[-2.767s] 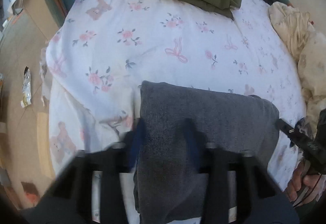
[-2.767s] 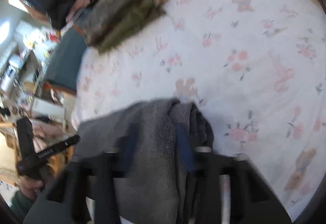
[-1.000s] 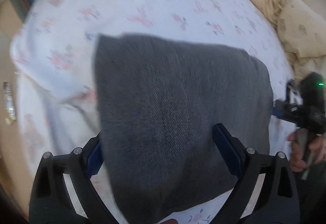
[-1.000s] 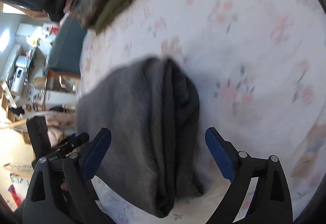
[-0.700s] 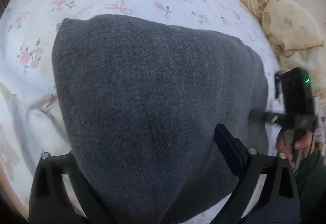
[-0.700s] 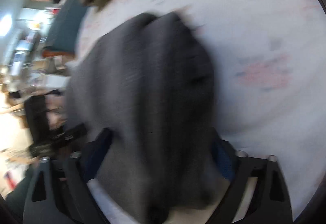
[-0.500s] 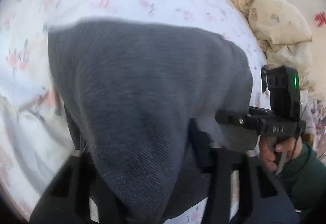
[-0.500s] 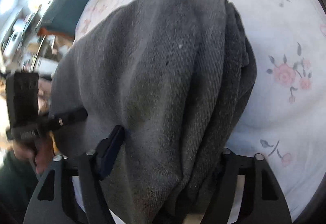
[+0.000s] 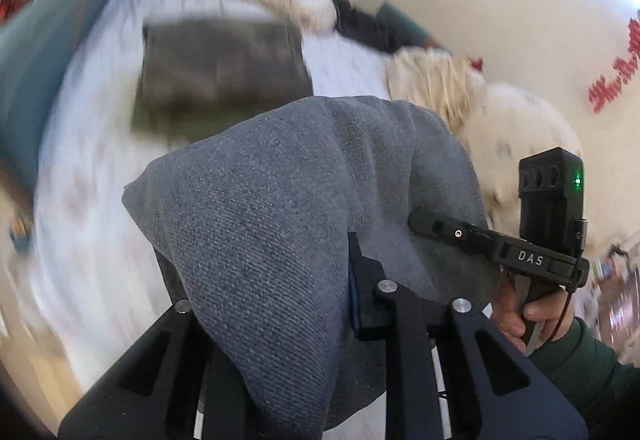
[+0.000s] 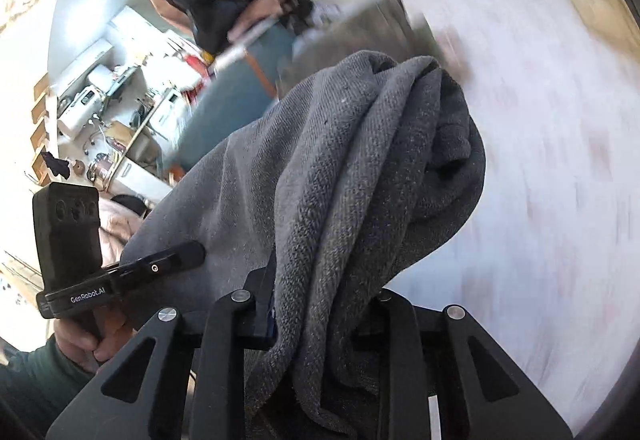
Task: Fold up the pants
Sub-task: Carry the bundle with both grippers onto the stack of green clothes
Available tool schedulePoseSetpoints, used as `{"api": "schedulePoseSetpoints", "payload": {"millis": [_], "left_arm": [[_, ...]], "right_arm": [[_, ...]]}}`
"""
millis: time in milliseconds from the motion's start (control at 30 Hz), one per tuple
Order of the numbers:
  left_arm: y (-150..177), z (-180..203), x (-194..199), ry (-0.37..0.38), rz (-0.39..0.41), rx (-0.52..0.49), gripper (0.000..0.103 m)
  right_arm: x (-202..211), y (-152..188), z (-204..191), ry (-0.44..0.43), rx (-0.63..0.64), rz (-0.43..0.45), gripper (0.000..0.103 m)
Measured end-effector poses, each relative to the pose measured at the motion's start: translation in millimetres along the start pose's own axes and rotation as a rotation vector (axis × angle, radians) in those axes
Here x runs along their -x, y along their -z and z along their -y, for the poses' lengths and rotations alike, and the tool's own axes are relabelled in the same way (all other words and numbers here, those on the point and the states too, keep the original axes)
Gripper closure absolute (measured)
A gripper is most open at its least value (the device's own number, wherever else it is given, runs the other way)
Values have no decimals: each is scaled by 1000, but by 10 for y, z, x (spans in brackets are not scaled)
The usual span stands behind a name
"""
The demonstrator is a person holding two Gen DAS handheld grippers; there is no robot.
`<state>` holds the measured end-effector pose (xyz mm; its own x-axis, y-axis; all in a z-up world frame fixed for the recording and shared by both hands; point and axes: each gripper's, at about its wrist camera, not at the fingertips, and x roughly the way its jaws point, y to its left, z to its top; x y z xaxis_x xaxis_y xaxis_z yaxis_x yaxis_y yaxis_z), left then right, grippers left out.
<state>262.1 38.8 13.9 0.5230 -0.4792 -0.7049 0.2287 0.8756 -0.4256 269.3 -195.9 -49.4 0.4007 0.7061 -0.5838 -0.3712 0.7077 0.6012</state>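
The folded grey pants [image 9: 280,207] hang lifted above the bed between both grippers. My left gripper [image 9: 276,304] is shut on the left end of the bundle; the cloth drapes over its fingers and hides them. My right gripper [image 10: 320,304] is shut on the right end of the grey pants [image 10: 360,167], where the stacked folded layers show. The right gripper [image 9: 460,236] also shows in the left wrist view at the far side of the bundle. The left gripper [image 10: 160,264] shows in the right wrist view.
A stack of folded camouflage and olive pants [image 9: 220,75] lies further up the bed on the white floral sheet [image 9: 88,179]. Cream bedding [image 9: 440,87] is heaped at the right against the wall. A teal board [image 10: 236,99] edges the bed's far side.
Both grippers opened, pushed in at the ends of the folded grey pants and shut on them. The bundle has risen off the sheet and the views now swing toward the folded stack.
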Motion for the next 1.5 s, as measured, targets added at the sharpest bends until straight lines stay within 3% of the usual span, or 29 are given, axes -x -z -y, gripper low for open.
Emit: {"api": "schedulePoseSetpoints", "payload": {"millis": [167,267,333,367,400,433,467,533,633,733,867,1033,1100,1200,1267,1333,1367,1400,1433,1500], "left_arm": [[-1431,-486,-370,-51,100,17,86],[-1955,-992,-732,-75,80,88,82],[-2194,-1324,-1162,-123,18,84,72],[-2201,-1416,-1298,-158,-12,59,70],[-2193,-1497,-1452,-209,-45,7,59],[-2174,-1567,-1575,-261,-58,-42,45],[-2128,-1613,-1602,-291,-52,-64,37],[-2077,-1629,-1510,-332,44,-115,21],[-2046,-1709,-1356,-357,120,-106,8],[-1950,-1865,-1267,-343,128,-22,1],[-1823,-1825,-1163,-322,158,9,3],[-1754,-1693,-1061,-294,176,-12,3],[-1748,-1651,-1036,-322,185,-23,3],[-1761,-1639,-915,-391,283,-5,4],[-1793,-1683,-854,-401,362,27,11],[-1889,-1754,-958,-436,357,37,34],[-1960,-1805,-1063,-433,332,35,43],[-2055,-1847,-1217,-453,304,18,64],[-2120,-1842,-1359,-503,270,-24,73],[-2223,-1835,-1628,-616,215,-102,77]], "right_arm": [[-553,-1426,-46,25,98,63,77],[-1030,-2140,-5,62,117,62,77],[-1460,-2489,152,109,101,16,75],[-1593,-2556,264,135,85,-12,74],[-1847,-2633,447,188,51,-60,66],[-1985,-2654,600,223,20,-83,49],[-1985,-2624,795,258,-11,-83,42],[-1986,-2587,1022,305,-46,-33,30],[-1841,-2512,1157,339,-25,6,26],[-1735,-2462,1136,396,4,3,23],[-1605,-2470,1105,377,-34,4,21],[-1401,-2402,858,384,52,17,21],[-1347,-2396,832,386,49,18,21],[-1285,-2386,715,427,95,76,23],[-1255,-2393,532,434,188,148,40],[-1366,-2449,354,439,276,164,71],[-1473,-2500,319,445,291,151,76],[-1618,-2569,300,465,298,128,78],[-1767,-2638,309,497,297,111,78],[-2040,-2766,375,520,275,87,78]]}}
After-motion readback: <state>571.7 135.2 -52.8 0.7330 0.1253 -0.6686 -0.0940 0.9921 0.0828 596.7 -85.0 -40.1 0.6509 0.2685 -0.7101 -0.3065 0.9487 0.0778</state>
